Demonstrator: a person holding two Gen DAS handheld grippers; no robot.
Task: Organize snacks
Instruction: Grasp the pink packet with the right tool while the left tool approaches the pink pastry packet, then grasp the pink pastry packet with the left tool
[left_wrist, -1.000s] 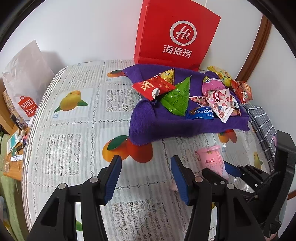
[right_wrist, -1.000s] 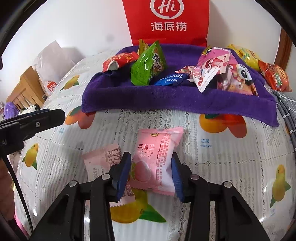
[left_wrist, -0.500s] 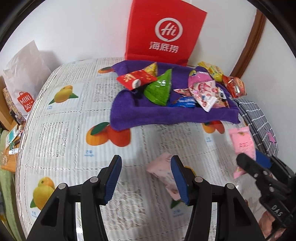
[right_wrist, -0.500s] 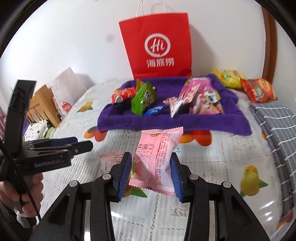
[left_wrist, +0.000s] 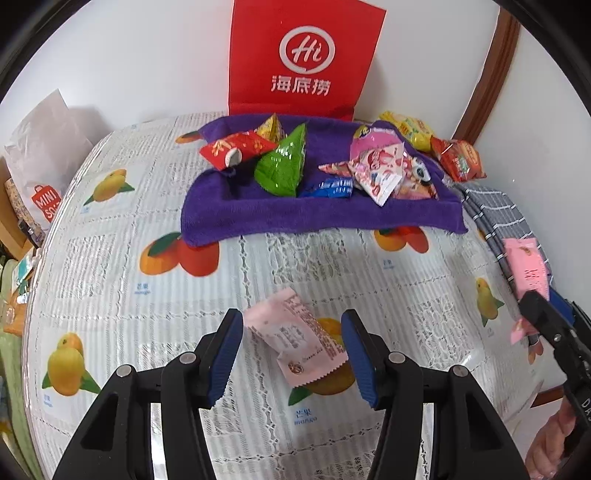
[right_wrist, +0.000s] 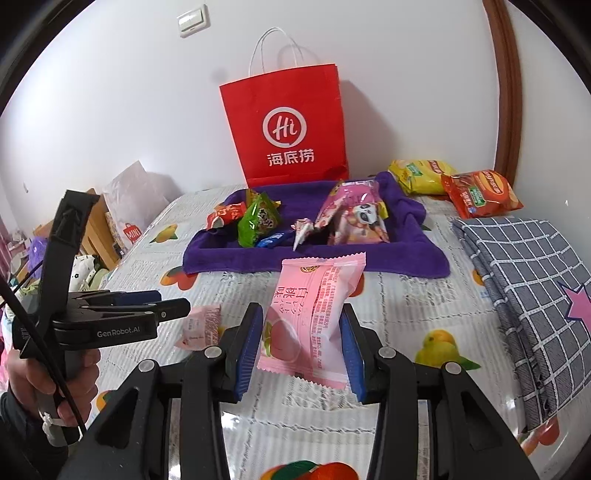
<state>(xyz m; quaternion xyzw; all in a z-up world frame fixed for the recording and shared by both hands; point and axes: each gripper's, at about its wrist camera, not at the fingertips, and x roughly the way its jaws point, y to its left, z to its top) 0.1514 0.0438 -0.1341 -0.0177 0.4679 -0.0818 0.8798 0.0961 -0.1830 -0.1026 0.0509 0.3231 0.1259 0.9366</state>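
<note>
Right gripper (right_wrist: 301, 345), lower centre, clamps 1 pink snack packet (right_wrist: 314, 317). Left gripper (left_wrist: 291, 349), jaws apart, frames a second pink packet (left_wrist: 299, 338) lying on the tablecloth (left_wrist: 110, 266).

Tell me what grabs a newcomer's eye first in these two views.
The red paper bag standing against the white wall behind the table, and in front of it the purple towel heaped with bright snack packets. Nearer, the right tool holds a pink peach snack packet above the fruit-print tablecloth, while a second pink packet lies flat between the left tool's fingers.
</note>
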